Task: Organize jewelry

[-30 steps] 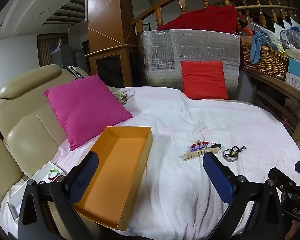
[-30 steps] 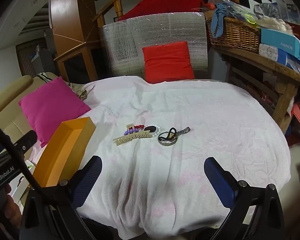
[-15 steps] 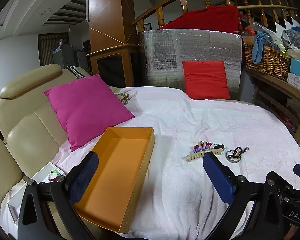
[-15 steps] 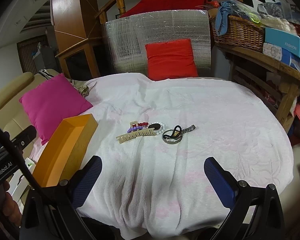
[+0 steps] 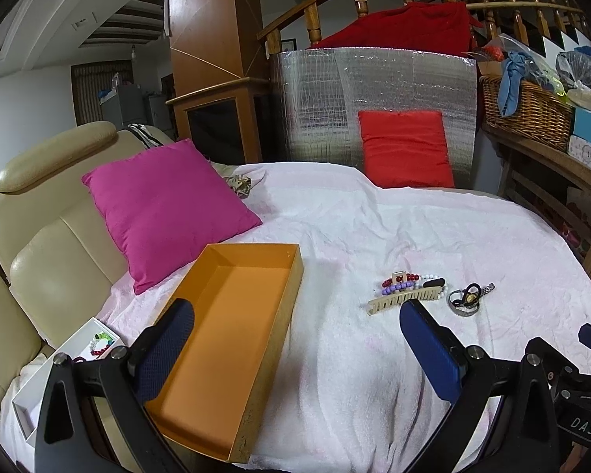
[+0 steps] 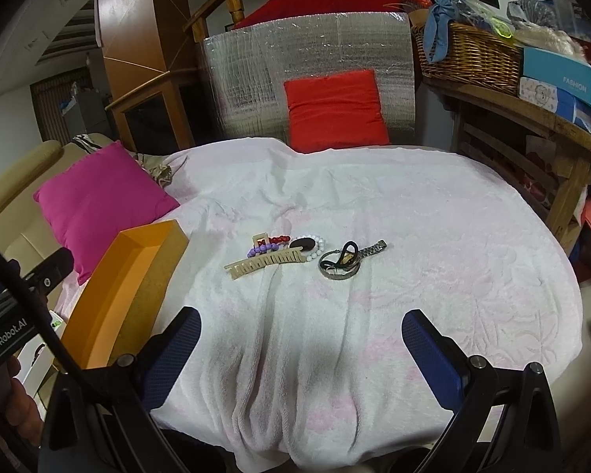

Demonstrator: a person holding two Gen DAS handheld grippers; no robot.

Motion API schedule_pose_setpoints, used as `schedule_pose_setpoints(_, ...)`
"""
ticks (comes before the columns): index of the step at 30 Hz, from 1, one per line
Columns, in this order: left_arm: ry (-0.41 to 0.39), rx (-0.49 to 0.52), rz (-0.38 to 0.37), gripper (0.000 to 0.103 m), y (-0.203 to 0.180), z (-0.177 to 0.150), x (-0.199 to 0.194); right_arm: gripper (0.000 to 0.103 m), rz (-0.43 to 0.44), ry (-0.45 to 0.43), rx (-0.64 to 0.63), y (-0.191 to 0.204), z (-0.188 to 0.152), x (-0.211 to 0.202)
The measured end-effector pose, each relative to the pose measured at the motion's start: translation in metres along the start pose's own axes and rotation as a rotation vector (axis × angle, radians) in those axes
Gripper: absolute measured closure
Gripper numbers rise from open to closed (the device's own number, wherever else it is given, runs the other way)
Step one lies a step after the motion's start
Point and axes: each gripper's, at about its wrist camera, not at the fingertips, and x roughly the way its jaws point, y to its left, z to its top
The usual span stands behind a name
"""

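Observation:
An empty orange box (image 5: 232,327) lies on the white towel, also seen in the right wrist view (image 6: 126,276). To its right sits a small jewelry pile: a beige hair comb (image 5: 404,299) (image 6: 264,263), purple and red beads (image 5: 398,280) (image 6: 270,244), a white bead bracelet (image 6: 315,245), and a silver bangle with a watch (image 5: 467,299) (image 6: 344,262). My left gripper (image 5: 295,339) is open and empty, near the box's front. My right gripper (image 6: 301,351) is open and empty, well short of the pile.
A pink cushion (image 5: 165,205) leans on the beige sofa at left. A red cushion (image 5: 406,148) stands at the back. A white box with beads (image 5: 94,345) sits at lower left. A wooden shelf with a wicker basket (image 6: 469,53) is at right.
Both grippers have drifted slightly; the jewelry and box sit a little lower and nearer in the views. Nothing was grasped or moved.

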Motion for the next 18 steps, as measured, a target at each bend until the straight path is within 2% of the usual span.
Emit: schedule_pose_setpoints(18,0.033,0.014,0.01,0.0,-0.01,0.0,0.027,0.0,0.003,0.025,0.014,-0.004,0.003,0.025)
